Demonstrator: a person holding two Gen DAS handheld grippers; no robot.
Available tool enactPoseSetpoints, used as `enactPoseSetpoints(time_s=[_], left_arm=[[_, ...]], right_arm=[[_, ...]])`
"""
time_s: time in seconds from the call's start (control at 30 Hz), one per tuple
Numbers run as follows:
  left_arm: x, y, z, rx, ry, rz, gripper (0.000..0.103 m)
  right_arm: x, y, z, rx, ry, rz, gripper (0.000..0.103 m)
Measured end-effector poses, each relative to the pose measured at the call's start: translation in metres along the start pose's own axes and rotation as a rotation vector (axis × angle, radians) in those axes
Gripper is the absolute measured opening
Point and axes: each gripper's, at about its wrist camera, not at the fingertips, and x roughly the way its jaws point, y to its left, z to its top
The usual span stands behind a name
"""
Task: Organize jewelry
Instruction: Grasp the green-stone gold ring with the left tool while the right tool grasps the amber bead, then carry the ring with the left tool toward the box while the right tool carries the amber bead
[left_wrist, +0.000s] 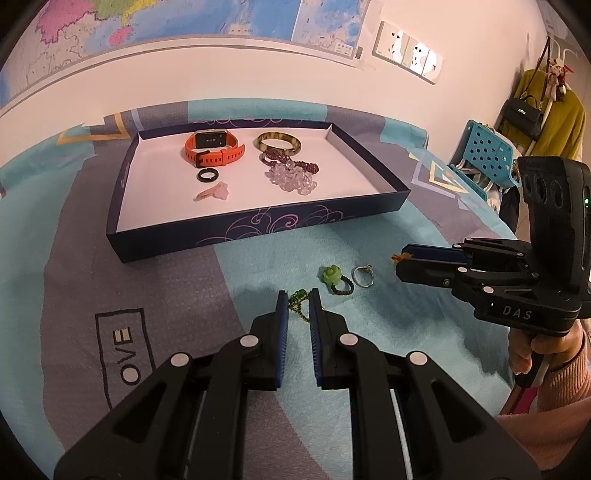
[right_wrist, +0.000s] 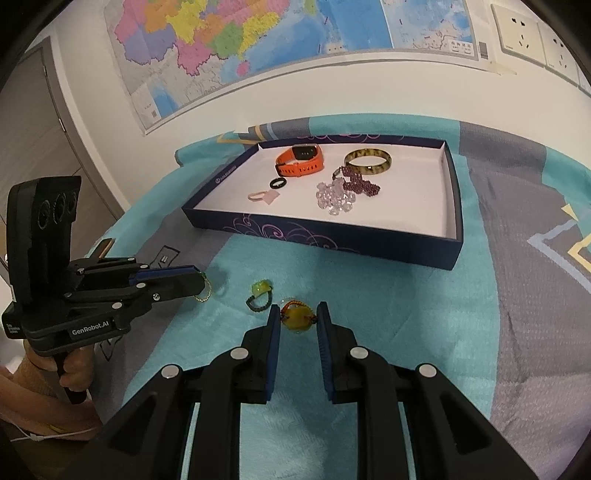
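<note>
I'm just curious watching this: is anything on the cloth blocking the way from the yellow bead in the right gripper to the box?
Nothing visible does. Bare cloth lies between the bead in the right gripper and the box; the green ring sits off to the left.

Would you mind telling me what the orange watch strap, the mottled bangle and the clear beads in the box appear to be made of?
The orange watch strap looks like matte silicone or rubber: flat colour, rows of punched holes. The mottled bangle seems polished horn, resin or stone: glossy, with brown and cream patches; the look cannot settle which. The clear beads look like glass, crystal or acrylic: see-through and glinting.
</note>
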Motion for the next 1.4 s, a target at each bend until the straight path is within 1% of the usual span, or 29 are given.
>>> enactPoseSetpoints(time_s=[0.47, 1.4], left_arm=[[-0.007, 0.001, 0.004, -0.006, -0.018, -0.001, 0.012], [-0.014, 0.006, 0.011, -0.015, -0.049, 0.002, 0.012]], right_arm=[[-0.001, 0.005, 0.007, -0.005, -0.019, 0.022, 0.018], [-0.003, 0.003, 0.015, -0.005, -0.042, 0.021, 0.018]])
